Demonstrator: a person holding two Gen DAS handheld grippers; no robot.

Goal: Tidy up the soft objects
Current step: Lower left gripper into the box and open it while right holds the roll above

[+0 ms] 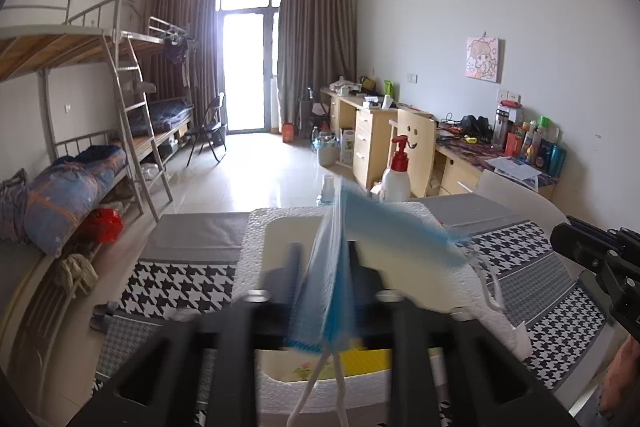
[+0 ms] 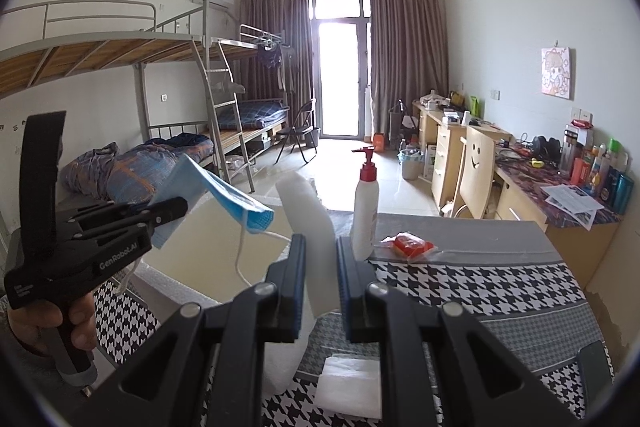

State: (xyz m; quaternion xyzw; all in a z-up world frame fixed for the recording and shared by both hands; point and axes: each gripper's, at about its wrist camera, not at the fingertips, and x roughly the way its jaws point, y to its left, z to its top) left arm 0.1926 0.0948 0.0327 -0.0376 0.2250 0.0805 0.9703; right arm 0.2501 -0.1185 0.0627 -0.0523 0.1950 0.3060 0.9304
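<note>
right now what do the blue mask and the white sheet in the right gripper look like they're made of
Blue mask: looks like thin nonwoven fabric, matte, pleated, with white elastic loops hanging. White sheet: probably soft foam wrap, matte and slightly translucent, bending where the right hand-held gripper pinches it.

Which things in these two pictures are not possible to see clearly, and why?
- Left view: blue pleated face mask is motion-blurred and hides the left gripper's fingers.
- Left view: yellow item in the white foam box, covered by the gripper.
- Right view: text on papers, too small.
</note>
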